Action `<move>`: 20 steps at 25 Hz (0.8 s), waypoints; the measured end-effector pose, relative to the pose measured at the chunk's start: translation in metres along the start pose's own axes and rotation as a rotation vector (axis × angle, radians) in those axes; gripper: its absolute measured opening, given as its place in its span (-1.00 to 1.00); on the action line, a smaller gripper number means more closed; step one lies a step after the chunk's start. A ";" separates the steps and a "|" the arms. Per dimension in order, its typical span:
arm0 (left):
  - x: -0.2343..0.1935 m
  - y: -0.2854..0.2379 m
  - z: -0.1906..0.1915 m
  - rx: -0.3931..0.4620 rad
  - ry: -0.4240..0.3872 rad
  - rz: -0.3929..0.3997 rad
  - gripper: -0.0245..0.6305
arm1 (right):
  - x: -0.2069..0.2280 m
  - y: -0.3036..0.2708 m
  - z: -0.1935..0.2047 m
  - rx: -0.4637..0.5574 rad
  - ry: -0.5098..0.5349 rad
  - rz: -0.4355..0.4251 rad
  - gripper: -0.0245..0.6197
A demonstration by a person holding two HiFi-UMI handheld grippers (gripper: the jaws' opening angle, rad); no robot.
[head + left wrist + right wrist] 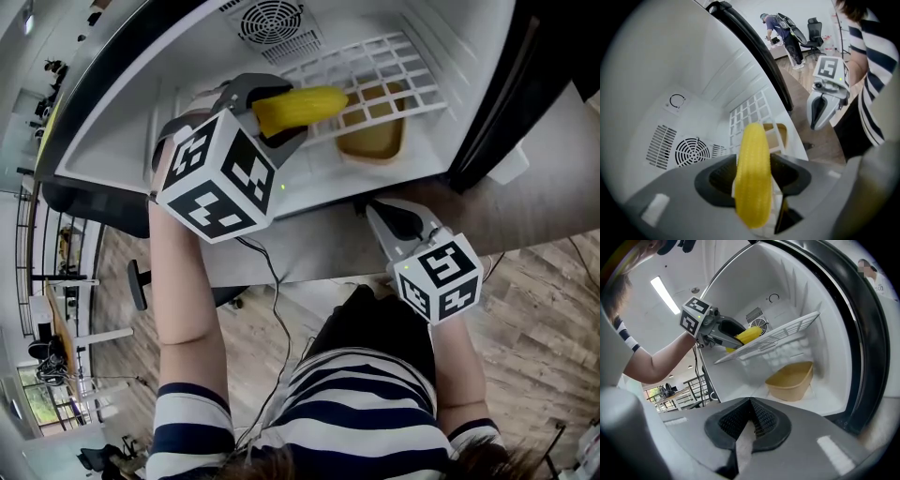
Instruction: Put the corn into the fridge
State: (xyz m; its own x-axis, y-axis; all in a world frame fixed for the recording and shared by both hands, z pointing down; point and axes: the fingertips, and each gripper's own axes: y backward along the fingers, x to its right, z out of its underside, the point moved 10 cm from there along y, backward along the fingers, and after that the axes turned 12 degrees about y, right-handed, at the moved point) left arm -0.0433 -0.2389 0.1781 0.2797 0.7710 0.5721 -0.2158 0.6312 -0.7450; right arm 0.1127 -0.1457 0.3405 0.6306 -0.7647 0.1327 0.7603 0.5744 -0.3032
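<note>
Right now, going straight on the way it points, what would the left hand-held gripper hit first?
Probably the wire shelf, corn tip first; depth is unclear, so perhaps the fridge's back wall.

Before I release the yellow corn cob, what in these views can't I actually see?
1) Whether the yellow corn cob touches the white wire shelf: right gripper view, the shelf's front edge covers its underside.
2) Inside of the tan paper tray: right gripper view shows only its outer wall; head view, shelf bars cross it.
3) The cob's rear end: head view, the left gripper covers it.
</note>
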 end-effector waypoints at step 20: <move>0.006 0.007 0.004 0.105 0.006 -0.081 -0.93 | -0.010 0.005 0.003 -0.016 0.009 -0.009 -0.94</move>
State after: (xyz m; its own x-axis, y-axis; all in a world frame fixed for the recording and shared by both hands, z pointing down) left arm -0.0469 -0.2295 0.1778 0.3061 0.7168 0.6265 -0.2889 0.6970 -0.6563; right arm 0.1111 -0.1342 0.3409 0.6220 -0.7726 0.1272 0.7635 0.5625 -0.3173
